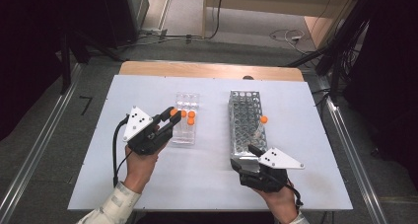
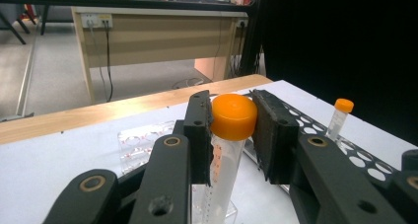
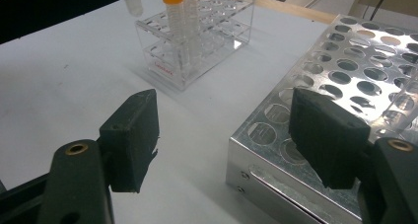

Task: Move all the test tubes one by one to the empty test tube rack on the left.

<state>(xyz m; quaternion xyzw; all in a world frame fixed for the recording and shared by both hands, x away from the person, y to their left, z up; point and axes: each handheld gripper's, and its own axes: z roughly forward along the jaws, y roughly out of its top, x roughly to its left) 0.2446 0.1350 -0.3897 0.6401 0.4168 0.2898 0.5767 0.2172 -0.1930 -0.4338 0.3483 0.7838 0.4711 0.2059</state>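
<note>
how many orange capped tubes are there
4: one held in the left gripper, two in the clear rack, one in the metal rack.

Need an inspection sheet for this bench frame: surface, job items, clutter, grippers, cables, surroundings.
Surface: white tabletop, wooden edge at the far side.
Job's things: orange-capped tube in the left gripper; two more capped tubes in the clear plastic rack; one capped tube standing in the metal perforated rack.
Clutter: nothing seen.
Grippers: left gripper shut on the tube at its cap, above the clear rack; right gripper open, fingers straddling the near corner of the metal rack, holding nothing.
Cables: black cable trailing from the left gripper; loose cables on the floor beyond the table.
Surroundings: grey floor, wooden desk behind, dark stands at the sides.
</note>
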